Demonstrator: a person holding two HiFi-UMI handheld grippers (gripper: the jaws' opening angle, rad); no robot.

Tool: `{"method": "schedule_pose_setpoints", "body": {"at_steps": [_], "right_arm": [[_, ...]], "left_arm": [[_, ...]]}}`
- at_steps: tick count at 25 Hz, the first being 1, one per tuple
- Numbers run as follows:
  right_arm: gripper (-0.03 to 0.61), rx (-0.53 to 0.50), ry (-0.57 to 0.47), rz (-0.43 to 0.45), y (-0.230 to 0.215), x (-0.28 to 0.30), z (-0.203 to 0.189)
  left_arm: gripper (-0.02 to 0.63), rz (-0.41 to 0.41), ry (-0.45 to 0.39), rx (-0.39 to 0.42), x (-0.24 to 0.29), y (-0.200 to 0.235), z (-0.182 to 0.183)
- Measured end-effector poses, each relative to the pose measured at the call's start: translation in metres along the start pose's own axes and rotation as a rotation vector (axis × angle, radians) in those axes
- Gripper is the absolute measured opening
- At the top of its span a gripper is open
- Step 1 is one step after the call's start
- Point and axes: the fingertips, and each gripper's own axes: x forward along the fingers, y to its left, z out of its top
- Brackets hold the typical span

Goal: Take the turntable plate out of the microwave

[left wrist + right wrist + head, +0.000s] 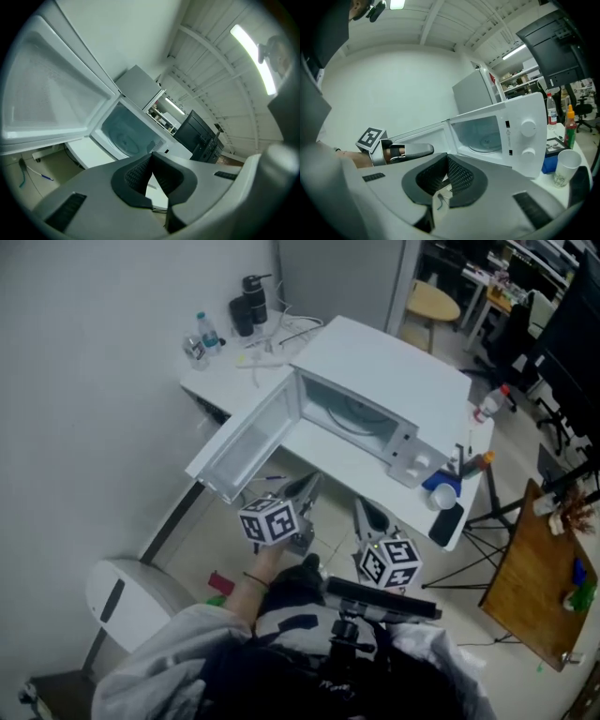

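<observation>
The white microwave [380, 381] stands on a white table [225, 371] with its door [248, 442] swung wide open to the left. The glass turntable plate [352, 413] lies flat inside the cavity; it also shows in the left gripper view [125, 138] and the right gripper view [487, 142]. Both grippers are held in front of the microwave and below the table edge, apart from it. My left gripper [307, 487] is shut and holds nothing, pads together [152, 158]. My right gripper [363, 509] is also shut and holds nothing [446, 160].
Right of the microwave stand a paper cup [566, 166], a blue box [550, 161], a sauce bottle [569, 126] and a black phone [447, 524]. Bottles [202, 338] and a black flask [253, 304] sit at the table's back left. A white bin [122, 594] is on the floor at left, a wooden table [534, 587] at right.
</observation>
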Motion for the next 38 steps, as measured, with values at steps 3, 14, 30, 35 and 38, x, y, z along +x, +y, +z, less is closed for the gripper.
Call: {"method": "schedule_pose_setpoints", "body": {"at_steps": [3,14,30,35,38], "right_arm": [[0.000,0.010,0.013,-0.034,-0.009,0.016,-0.001],[0.000,0.080,0.050,-0.189,-0.057,0.028,-0.022],[0.001,0.106,0.088,-0.314,-0.100,0.026,-0.026],[0.001,0.103,0.085,-0.329,-0.107,0.025,-0.028],[0.000,0.106,0.090,-0.334,-0.107,0.025,-0.031]], "left_arm": [[0.008,-0.001,0.028,0.013,0.019,0.018,0.006],[0.052,0.039,0.148,-0.007,0.116,0.098,0.025],[0.156,0.285,0.296,-0.005,0.211,0.181,0.031],[0.156,0.294,0.286,-0.065,0.227,0.185,0.033],[0.142,0.322,0.279,-0.065,0.234,0.189,0.036]]}}
